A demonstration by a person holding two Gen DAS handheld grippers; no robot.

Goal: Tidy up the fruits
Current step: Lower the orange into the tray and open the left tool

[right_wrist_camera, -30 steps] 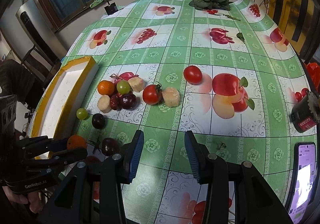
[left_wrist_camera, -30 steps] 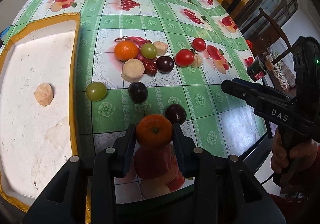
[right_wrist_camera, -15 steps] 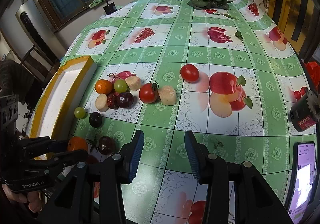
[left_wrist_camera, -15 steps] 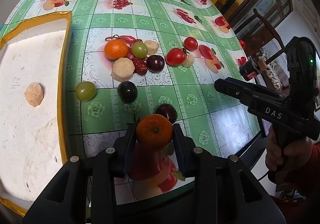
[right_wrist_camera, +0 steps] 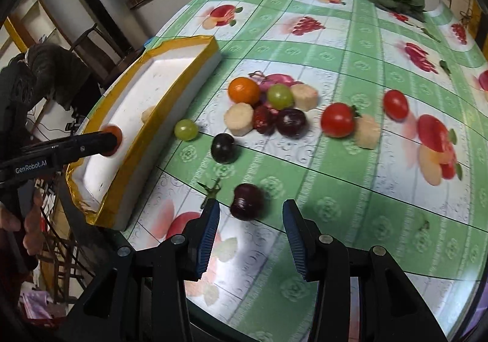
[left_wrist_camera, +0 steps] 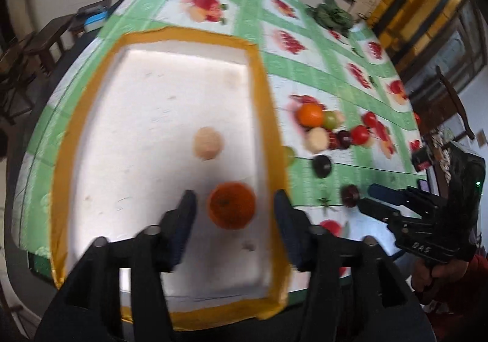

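release step: left hand-held gripper sits over the white foam tray, jaws opening, orange between them with a gap showing on both sides, so no longer clamped. whether it already rests on the tray floor or is just above it can't be told from the blur. a pale peeled fruit already lies further into the tray, apart from the orange. to do this well: let the jaws finish spreading before lifting, and pull straight back along the fingers so a pad doesn't nudge the orange into a roll toward the yellow-taped rim.

right hand-held gripper is open and empty, angled down at a dark plum on the worktop, plum just ahead of the fingertips and roughly centred. round fruit rolls easily: best to straddle it evenly and close slowly. remaining pile, with a second orange, sits further back, well apart from the tray.
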